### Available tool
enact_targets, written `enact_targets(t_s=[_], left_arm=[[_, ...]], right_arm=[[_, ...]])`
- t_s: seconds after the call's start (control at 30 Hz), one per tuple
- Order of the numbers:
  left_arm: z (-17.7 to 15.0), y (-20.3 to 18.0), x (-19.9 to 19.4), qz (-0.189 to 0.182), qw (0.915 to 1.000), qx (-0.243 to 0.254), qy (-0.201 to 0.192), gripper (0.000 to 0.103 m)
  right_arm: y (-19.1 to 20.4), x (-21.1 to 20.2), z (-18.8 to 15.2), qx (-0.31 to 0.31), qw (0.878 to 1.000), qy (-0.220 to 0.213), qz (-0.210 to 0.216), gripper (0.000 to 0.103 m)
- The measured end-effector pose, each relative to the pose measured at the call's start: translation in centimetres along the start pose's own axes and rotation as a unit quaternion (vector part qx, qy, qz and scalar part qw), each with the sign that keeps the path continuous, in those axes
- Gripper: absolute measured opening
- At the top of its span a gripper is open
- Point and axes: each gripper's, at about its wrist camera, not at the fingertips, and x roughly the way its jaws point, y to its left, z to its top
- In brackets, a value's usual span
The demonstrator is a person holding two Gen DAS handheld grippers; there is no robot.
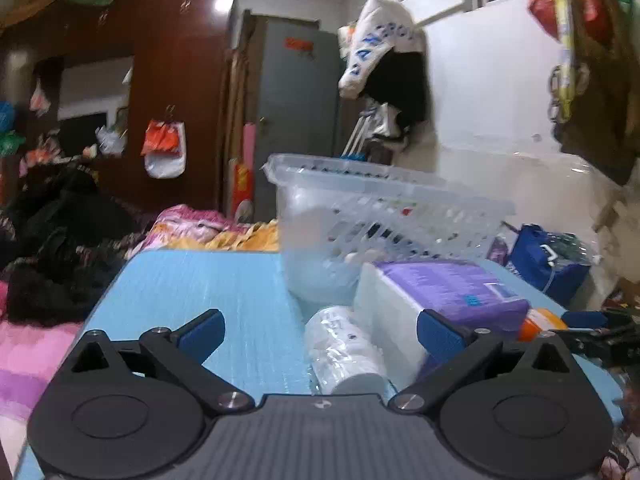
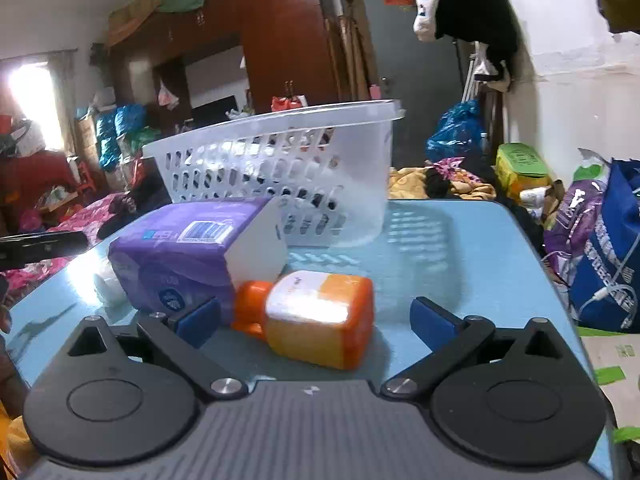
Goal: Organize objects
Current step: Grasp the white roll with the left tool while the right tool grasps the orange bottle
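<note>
So here's the setup: the right hand-held gripper is spread wide with nothing in it, and the orange bottle is lying on its side right in the gap between the blue pads, cap pointing left toward the purple tissue pack. Its long axis runs crosswise to the fingers, so if I had to guess, closing as it stands would squeeze it end to end, cap against base, instead of across the body; a bit of wrist twist looks like the smarter call. The cap seems to touch or nearly touch the pack, can't quite tell which. Over on the other side the left hand-held gripper is also wide open and empty, with a white bottle lying down just ahead of it, long axis roughly in line with the fingers, snug against the tissue pack's white end. Right one is clearly nearer the orange bottle, left one nearer the white. The white perforated basket sits farther back on the table, behind the pack, probably where it all goes. Table is a light blue, slightly shiny top, and the room around it is packed: a bed with flowery blankets, dark wood wardrobes, bags and clothes hanging everywhere.
</note>
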Motion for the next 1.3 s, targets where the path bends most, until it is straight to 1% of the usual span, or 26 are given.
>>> enact_targets(t_s=[0.07,0.17,0.2,0.27,0.33,0.4,0.5,0.6,0.87,0.9,0.93,0.97,1.0,1.03,1.07,1.1,1.23,1.3], left_arm=[[-0.5,0.2,0.5,0.002,0.9999,-0.009,0.01,0.1],[-0.8,0.5,1.0,-0.009,0.9993,-0.022,0.029,0.099],[-0.9,0.5,1.0,-0.007,0.9994,-0.02,0.029,0.099],[-1.0,0.3,1.0,0.001,0.9993,-0.013,0.034,0.099],[-1.0,0.2,1.3,0.003,0.999,-0.008,0.044,0.099],[-1.1,-0.1,1.5,0.013,0.9985,-0.003,0.053,0.099],[-1.1,-0.5,1.8,0.022,0.9977,0.008,0.064,0.099],[-1.1,-0.9,2.3,0.031,0.9961,0.019,0.08,0.099],[-1.3,-2.0,3.1,0.033,0.993,0.036,0.108,0.092],[-1.3,-2.1,3.1,0.034,0.9926,0.038,0.11,0.087],[-1.3,-2.2,3.2,0.035,0.9921,0.04,0.114,0.079],[-1.4,-2.3,3.3,0.037,0.9916,0.042,0.117,0.074],[-1.5,-2.4,3.3,0.037,0.9908,0.046,0.121,0.065],[-1.6,-2.5,3.4,0.039,0.99,0.05,0.126,0.059],[-1.6,-2.7,3.6,0.043,0.9893,0.054,0.128,0.057],[-1.6,-2.8,3.5,0.046,0.9893,0.059,0.126,0.052],[-1.6,-3.0,3.2,0.043,0.9898,0.06,0.122,0.05],[-1.6,-2.8,2.8,0.033,0.9913,0.058,0.114,0.049]], right_arm=[[0.1,0.2,-0.2,0.001,1.0,0.005,0.001,0.103],[0.4,0.3,-0.3,-0.011,1.0,0.015,0.001,0.103],[0.5,0.5,-0.1,-0.017,1.0,0.02,-0.004,0.102],[1.1,0.2,-1.0,-0.027,0.999,0.03,-0.002,0.1],[1.2,0.5,-1.2,-0.029,0.998,0.047,0.004,0.094],[1.3,0.7,-1.2,-0.029,0.998,0.056,0.002,0.093],[1.4,0.8,-1.2,-0.03,0.998,0.06,-0.002,0.092],[1.7,1.0,-1.5,-0.033,0.997,0.063,-0.01,0.087],[1.1,0.3,-1.6,-0.015,0.999,0.051,-0.001,0.086],[1.0,0.1,-1.7,-0.012,0.999,0.046,-0.001,0.086],[0.9,0.0,-1.7,-0.009,0.999,0.04,0.0,0.086],[0.9,-0.1,-1.7,-0.008,0.999,0.038,0.001,0.086],[0.8,-0.2,-1.7,-0.007,0.999,0.037,0.002,0.086],[0.8,-0.2,-1.6,-0.006,0.999,0.036,0.003,0.086],[0.8,-0.2,-1.7,-0.006,0.999,0.034,0.002,0.086],[0.8,-0.3,-1.7,-0.005,1.0,0.03,0.0,0.086],[0.8,-0.5,-1.7,-0.005,1.0,0.022,0.002,0.086],[0.7,-0.6,-1.7,-0.005,1.0,0.017,0.005,0.086]])
